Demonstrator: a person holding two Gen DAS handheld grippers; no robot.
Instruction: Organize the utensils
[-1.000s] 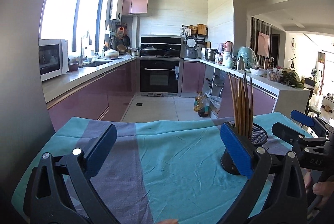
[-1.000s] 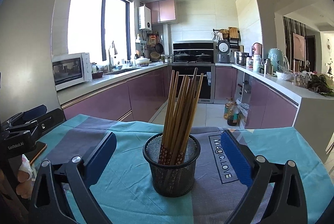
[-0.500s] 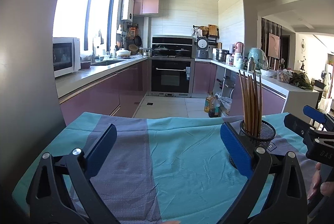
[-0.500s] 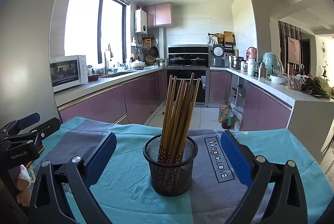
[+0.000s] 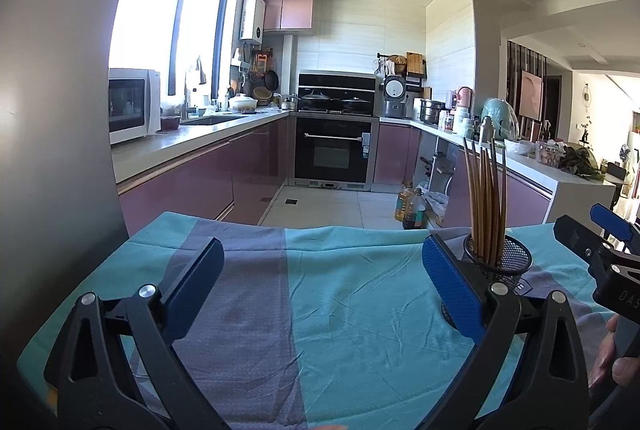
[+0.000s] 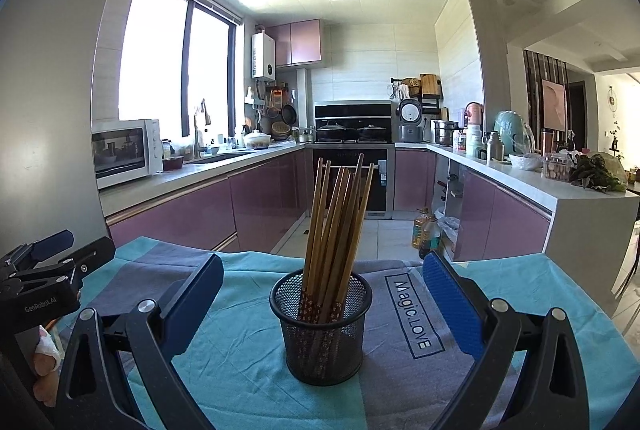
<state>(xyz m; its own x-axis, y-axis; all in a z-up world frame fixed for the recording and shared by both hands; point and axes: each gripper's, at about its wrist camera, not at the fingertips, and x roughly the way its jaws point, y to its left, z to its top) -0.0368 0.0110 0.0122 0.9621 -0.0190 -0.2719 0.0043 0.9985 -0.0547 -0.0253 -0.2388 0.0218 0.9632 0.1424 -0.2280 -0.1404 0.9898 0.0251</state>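
Note:
A black mesh cup [image 6: 322, 326] stands upright on the teal and grey tablecloth [image 6: 500, 286], holding several brown chopsticks [image 6: 336, 222]. My right gripper [image 6: 320, 294] is open and empty, its blue pads either side of the cup, a little nearer than it. My left gripper [image 5: 320, 278] is open and empty over bare cloth [image 5: 340, 294]. In the left wrist view the cup [image 5: 498, 264] with its chopsticks [image 5: 486, 201] sits at the right, partly behind the right pad. The right gripper [image 5: 600, 238] shows at that view's right edge, the left gripper [image 6: 48, 270] at the right wrist view's left edge.
The table's far edge drops to a tiled kitchen floor [image 5: 320, 205]. Purple cabinets [image 6: 248, 205], an oven [image 5: 334, 149] and crowded counters [image 6: 520, 169] stand beyond. Oil bottles [image 6: 426, 234] stand on the floor. A grey wall [image 5: 52, 109] rises close on the left.
The left gripper's view has swung right and drawn back a little, so the cup sits clearer of its right pad. The right gripper has eased back slightly from the cup. Both stay open.

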